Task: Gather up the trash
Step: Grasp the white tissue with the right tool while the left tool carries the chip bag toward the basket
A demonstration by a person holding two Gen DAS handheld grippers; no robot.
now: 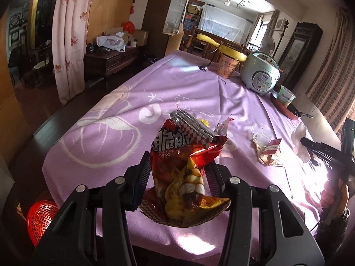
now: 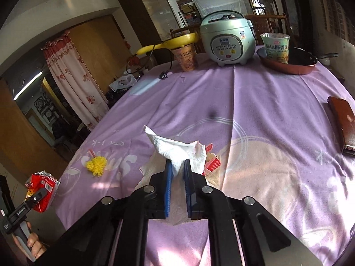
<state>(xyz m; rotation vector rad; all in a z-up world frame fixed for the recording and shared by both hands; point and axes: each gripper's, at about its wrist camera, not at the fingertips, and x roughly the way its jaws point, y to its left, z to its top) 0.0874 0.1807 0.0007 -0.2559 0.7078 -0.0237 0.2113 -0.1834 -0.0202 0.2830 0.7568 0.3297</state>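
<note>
My left gripper (image 1: 177, 166) is shut on a crumpled red and yellow snack bag (image 1: 188, 166) and holds it above the near left part of the purple tablecloth (image 1: 133, 102); the bag also shows in the right wrist view (image 2: 43, 188). My right gripper (image 2: 178, 163) is shut on a white paper napkin (image 2: 177, 148), lifted above the cloth; the napkin also shows in the left wrist view (image 1: 300, 141). Loose on the cloth lie a yellow pom-pom (image 2: 97, 165), a small red and white carton (image 1: 271, 147), a clear plastic lid (image 1: 263, 133) and brown paper (image 1: 266, 160).
A red mesh basket (image 1: 41, 219) sits below the table's near left edge. At the far end stand a rice cooker (image 2: 227, 38), two noodle cups (image 2: 186, 57) (image 2: 276, 47), a red pan (image 2: 288, 66) and a black cord (image 2: 164, 74). A brown wallet (image 2: 342, 125) lies at the right.
</note>
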